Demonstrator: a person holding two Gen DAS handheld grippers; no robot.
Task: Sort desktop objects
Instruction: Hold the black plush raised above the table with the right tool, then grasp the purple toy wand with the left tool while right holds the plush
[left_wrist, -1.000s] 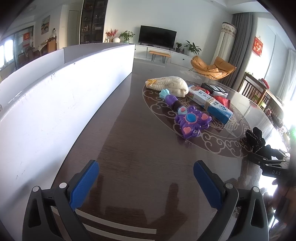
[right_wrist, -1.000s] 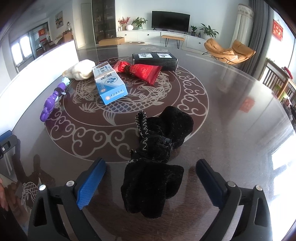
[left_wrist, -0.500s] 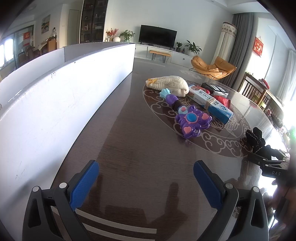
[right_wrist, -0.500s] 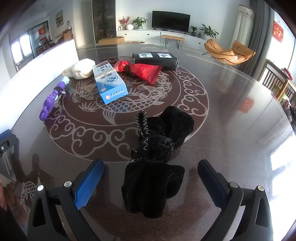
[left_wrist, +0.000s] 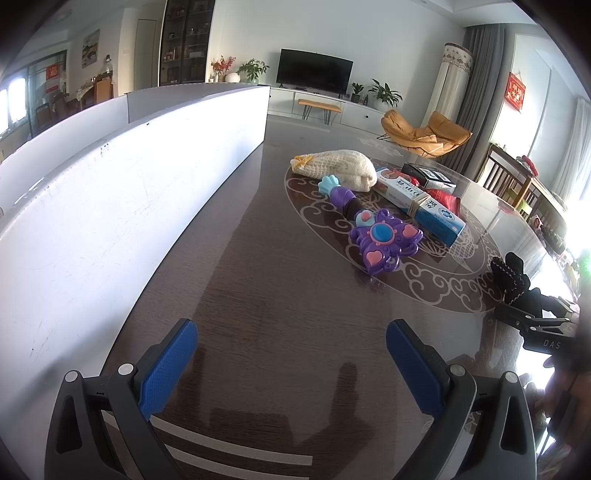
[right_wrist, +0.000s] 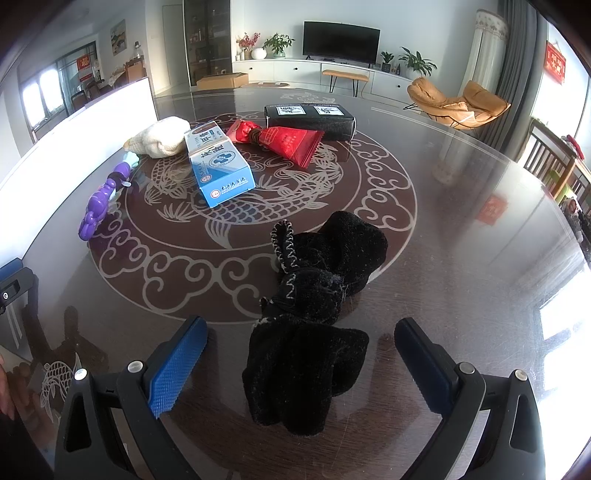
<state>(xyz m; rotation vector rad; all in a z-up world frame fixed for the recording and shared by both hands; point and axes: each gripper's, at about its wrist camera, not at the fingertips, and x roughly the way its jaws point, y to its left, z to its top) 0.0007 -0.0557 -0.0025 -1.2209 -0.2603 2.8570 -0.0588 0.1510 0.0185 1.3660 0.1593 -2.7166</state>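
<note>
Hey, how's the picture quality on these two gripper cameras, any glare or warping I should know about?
Left wrist view: the white panel is nearly blown out, and the frame's right edge washes into window glare. Right wrist view: the glossy table mirrors the room, with a blown-out patch at the right, but the black glove stays sharp. Both views bend straight lines and darken at the corners.

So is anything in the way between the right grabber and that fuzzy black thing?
No, nothing visible is in the way. The right gripper is open, and the near end of the black fuzzy cloth already lies between its two blue pads. The blue box and the purple toy lie farther back on the table.
</note>
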